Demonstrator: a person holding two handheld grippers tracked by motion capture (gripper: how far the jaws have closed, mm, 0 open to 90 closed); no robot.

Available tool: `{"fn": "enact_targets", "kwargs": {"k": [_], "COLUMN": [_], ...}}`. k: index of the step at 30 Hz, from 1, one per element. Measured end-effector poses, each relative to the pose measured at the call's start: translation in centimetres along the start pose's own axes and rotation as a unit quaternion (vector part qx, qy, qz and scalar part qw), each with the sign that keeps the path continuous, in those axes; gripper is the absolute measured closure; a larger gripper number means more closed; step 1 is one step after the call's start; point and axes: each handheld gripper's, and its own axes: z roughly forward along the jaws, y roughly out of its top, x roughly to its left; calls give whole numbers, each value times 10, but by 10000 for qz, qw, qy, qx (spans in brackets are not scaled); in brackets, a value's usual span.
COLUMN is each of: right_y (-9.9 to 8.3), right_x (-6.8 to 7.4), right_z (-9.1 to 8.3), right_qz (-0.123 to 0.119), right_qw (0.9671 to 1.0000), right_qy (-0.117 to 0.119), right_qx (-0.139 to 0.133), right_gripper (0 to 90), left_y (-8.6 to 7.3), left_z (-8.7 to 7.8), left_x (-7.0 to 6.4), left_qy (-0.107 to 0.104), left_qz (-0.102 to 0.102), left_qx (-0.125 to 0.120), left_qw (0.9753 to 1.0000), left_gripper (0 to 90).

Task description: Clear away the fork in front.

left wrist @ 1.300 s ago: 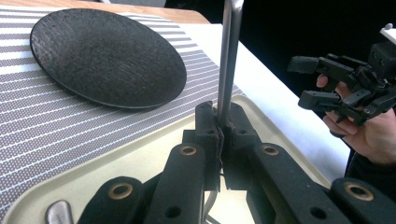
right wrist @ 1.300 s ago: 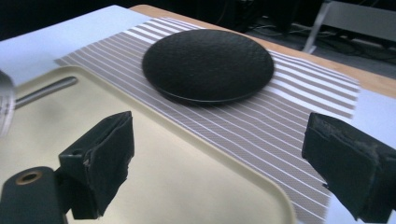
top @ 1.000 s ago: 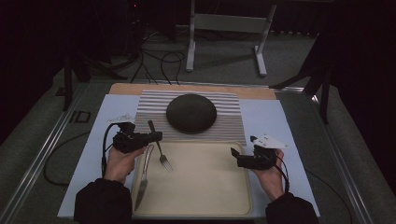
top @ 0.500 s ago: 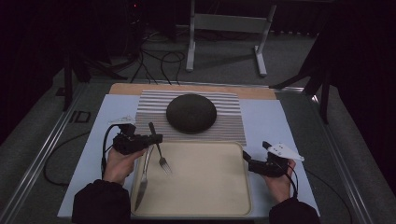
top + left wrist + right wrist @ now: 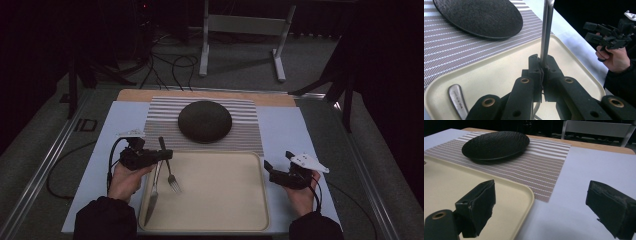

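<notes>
A metal fork (image 5: 170,177) hangs over the left part of the beige tray (image 5: 220,200), tines toward the person. My left gripper (image 5: 166,154) is shut on its handle. In the left gripper view the jaws pinch the fork's handle (image 5: 546,32), which rises straight up from them. A knife (image 5: 152,194) lies along the tray's left side, its handle end (image 5: 457,99) near the corner. My right gripper (image 5: 269,172) hovers just right of the tray, open and holding nothing. The right gripper view has its jaws wide apart (image 5: 544,207) over the tray's corner (image 5: 524,192) and the pale blue tablecloth.
A black plate (image 5: 204,121) sits on a striped placemat (image 5: 245,130) behind the tray. The pale blue cloth (image 5: 285,130) covers the table. A metal stand (image 5: 240,30) and cables lie on the floor beyond the table's far edge.
My right gripper has drawn back a little to the right and toward the person, off the tray's right rim. The left gripper and fork have hardly moved.
</notes>
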Motion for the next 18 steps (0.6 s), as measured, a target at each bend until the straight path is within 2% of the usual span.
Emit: {"fn": "enact_targets", "kwargs": {"k": [5, 18], "right_y": [0, 0], "right_x": [0, -1], "right_z": [-1, -2], "right_qz": [-19, -11], "right_qw": [10000, 10000], "right_qy": [11, 20], "right_qx": [-16, -18], "right_gripper": [92, 92], "left_y": [-4, -18], "left_z": [-1, 1], "left_x": [-1, 7], "left_qy": [-26, -38], "left_qz": [14, -198], "left_qx": [90, 371], "left_qw": [10000, 9991], "left_gripper": [871, 870]}}
